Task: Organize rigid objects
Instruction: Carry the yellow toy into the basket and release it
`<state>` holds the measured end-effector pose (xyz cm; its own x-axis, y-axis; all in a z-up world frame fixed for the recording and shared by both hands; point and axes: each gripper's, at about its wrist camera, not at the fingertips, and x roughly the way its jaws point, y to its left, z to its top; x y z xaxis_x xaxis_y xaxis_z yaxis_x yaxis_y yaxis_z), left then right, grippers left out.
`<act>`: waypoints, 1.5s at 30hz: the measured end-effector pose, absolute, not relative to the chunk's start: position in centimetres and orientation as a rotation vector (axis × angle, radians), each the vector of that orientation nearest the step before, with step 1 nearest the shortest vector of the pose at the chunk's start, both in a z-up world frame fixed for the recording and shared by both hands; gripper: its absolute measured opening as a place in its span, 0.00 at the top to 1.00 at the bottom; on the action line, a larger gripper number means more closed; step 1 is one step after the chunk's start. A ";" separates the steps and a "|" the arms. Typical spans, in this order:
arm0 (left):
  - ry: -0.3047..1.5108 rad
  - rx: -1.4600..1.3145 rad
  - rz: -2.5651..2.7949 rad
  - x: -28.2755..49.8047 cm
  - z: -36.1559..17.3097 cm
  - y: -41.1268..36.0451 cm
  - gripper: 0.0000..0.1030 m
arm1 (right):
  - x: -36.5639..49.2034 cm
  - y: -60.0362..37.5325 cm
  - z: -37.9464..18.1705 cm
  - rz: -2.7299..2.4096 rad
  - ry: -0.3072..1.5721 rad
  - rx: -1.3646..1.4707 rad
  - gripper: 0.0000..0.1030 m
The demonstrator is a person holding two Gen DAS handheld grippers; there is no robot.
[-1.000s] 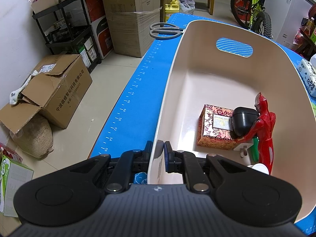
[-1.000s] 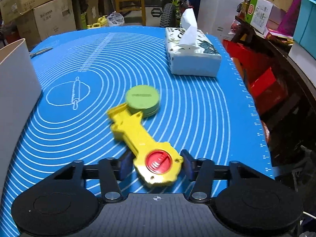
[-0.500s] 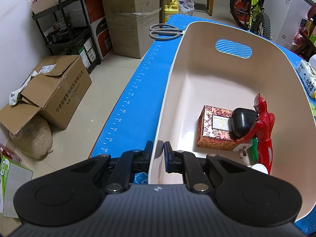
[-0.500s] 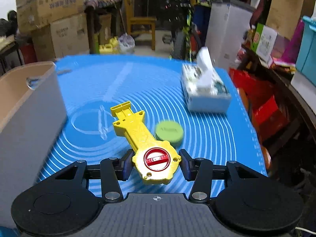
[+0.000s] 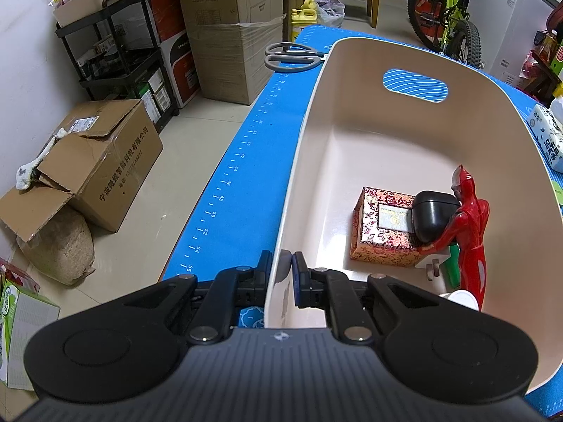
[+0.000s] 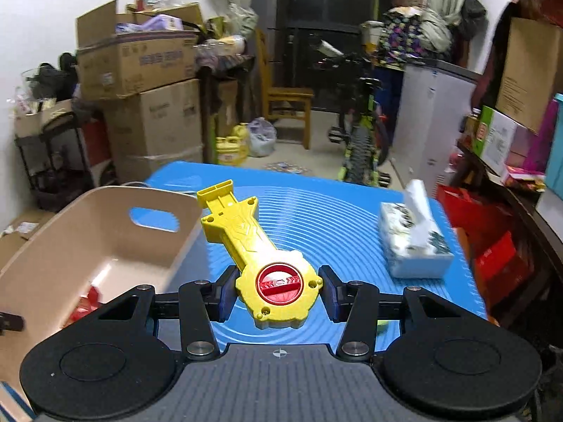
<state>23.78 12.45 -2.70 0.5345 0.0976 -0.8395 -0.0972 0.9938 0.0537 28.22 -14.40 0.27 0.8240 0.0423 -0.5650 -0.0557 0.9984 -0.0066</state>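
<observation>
Cardboard boxes (image 6: pixel 137 66), a wooden chair (image 6: pixel 286 105) and a bicycle (image 6: pixel 362 140) crowd the room behind a table covered by a blue mat (image 6: pixel 334 218) printed with white rings. On the mat's left part stands a beige bin (image 5: pixel 352 140) with a handle slot in its far wall; grey scissors (image 5: pixel 292 57) lie on the mat just beyond that wall.

At the bin's near left corner the left gripper (image 5: pixel 282 274) has its two fingers pressed together on the rim, one pad outside the wall and one inside, so the thin wall sits pinched between them. Inside the bin, toward its right side, a patterned red box (image 5: pixel 380 228) lies flat with a black case (image 5: pixel 434 216) resting against it, and a red figure (image 5: pixel 469 225) stands upright touching the case. A small white piece and something green sit low beside the figure, too hidden to identify.

In the right wrist view, the right gripper (image 6: pixel 278 290) clamps the round head of a yellow toy launcher (image 6: pixel 260 256), its pads touching the head on both sides. A red dial sits in the middle of that head. The launcher's long handle points away from the gripper and leans left, its far end lying over the bin's right wall in this view. It hangs clear of the mat. To the right, a tissue box (image 6: pixel 411 246) rests on the mat, well apart from the launcher.
</observation>
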 end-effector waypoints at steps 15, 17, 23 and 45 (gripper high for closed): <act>1.000 0.012 0.117 23.8 -2.8 12.2 0.85 | 28.4 -5.3 0.6 0.203 0.609 -0.120 0.48; 1.001 0.013 0.117 23.7 -2.8 12.1 0.85 | 28.5 -4.2 0.4 0.226 0.626 -0.142 0.48; 1.000 0.013 0.117 23.7 -2.8 12.1 0.85 | 28.8 -1.8 -0.8 0.262 0.690 -0.206 0.48; 1.003 0.002 0.114 23.7 -2.7 12.3 0.87 | 28.9 -0.8 -1.5 0.330 0.731 -0.252 0.38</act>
